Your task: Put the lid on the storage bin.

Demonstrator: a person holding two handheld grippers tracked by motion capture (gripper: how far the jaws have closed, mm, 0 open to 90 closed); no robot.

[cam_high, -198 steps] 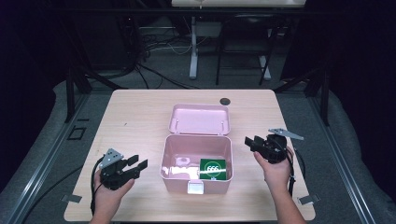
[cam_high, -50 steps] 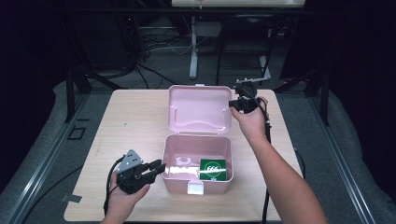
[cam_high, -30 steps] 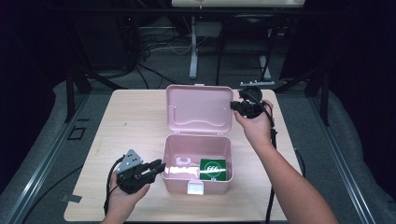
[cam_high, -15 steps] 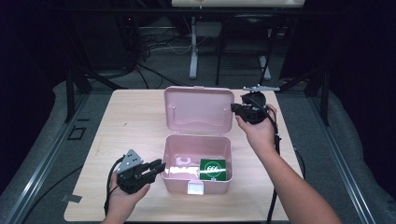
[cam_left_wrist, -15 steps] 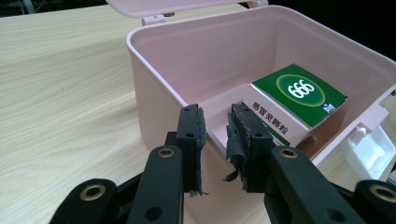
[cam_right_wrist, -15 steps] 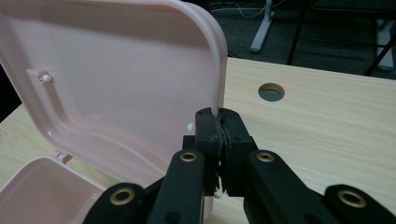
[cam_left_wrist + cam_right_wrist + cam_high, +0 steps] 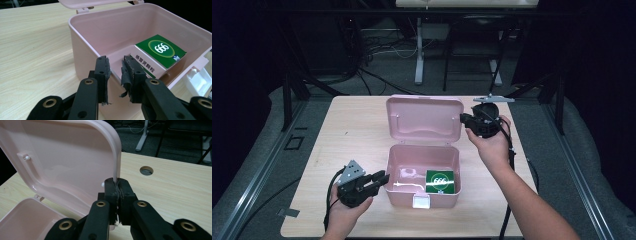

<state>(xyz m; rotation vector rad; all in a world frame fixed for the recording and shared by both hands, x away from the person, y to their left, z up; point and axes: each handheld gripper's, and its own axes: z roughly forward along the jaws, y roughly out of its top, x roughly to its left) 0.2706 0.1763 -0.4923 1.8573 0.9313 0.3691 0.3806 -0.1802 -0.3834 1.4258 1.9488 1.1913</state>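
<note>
Looking down from the high view, the right claw (image 7: 466, 121) pinches the right edge of the pink lid (image 7: 424, 119), which stands tilted up behind the pink box (image 7: 423, 174) on the desk (image 7: 347, 130). The left claw (image 7: 379, 179) sits just left of the box.

From the left gripper view, the left claw (image 7: 115, 72) stands narrowly parted astride the box's near wall, its pads not pressing it; a green packet (image 7: 160, 53) lies beyond.

From the right gripper view, the right claw (image 7: 117, 188) is clamped on the lid's rim.
</note>
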